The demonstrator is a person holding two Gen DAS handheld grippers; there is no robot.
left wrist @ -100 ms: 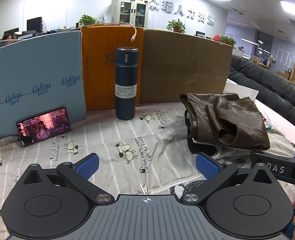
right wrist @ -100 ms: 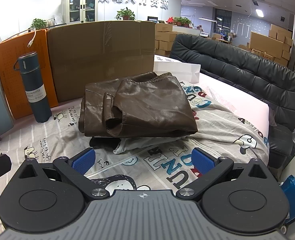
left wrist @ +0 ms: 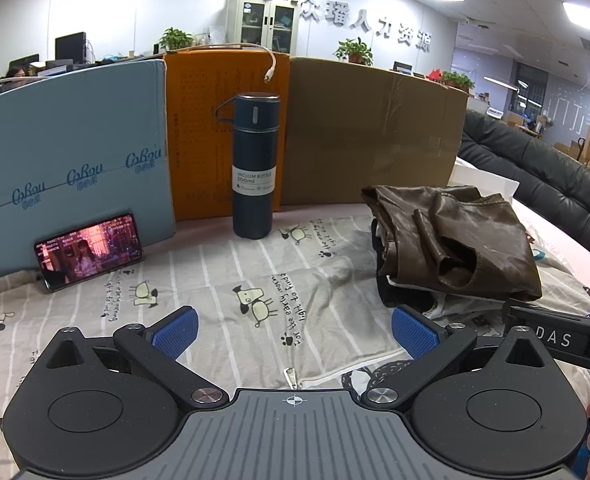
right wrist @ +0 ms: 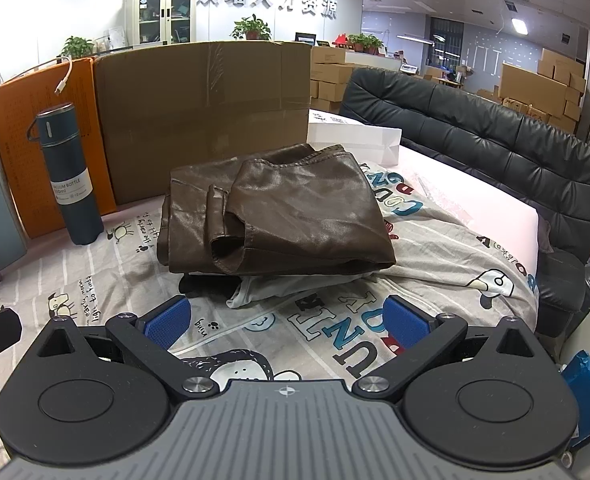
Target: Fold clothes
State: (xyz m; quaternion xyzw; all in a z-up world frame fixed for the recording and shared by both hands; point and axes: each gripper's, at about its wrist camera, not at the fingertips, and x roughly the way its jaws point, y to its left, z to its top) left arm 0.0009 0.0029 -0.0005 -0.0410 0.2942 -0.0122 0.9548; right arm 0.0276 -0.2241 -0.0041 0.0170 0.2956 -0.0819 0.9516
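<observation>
A folded brown leather-look garment [right wrist: 279, 212] lies on top of a small stack of other folded clothes, black and white [right wrist: 255, 286], on a printed bedsheet [right wrist: 335, 320]. It also shows in the left wrist view [left wrist: 455, 240] at the right. My left gripper [left wrist: 295, 330] is open and empty above the sheet, to the left of the stack. My right gripper [right wrist: 287, 324] is open and empty, just in front of the stack. Part of the right gripper [left wrist: 559, 340] shows at the right edge of the left wrist view.
A dark blue vacuum bottle [left wrist: 255, 168] stands at the back. A phone [left wrist: 89, 250] with a video playing leans on a light blue board [left wrist: 71, 168]. Orange [left wrist: 207, 132] and brown cardboard [right wrist: 203, 120] panels wall the back. A black padded headboard [right wrist: 475, 140] runs along the right.
</observation>
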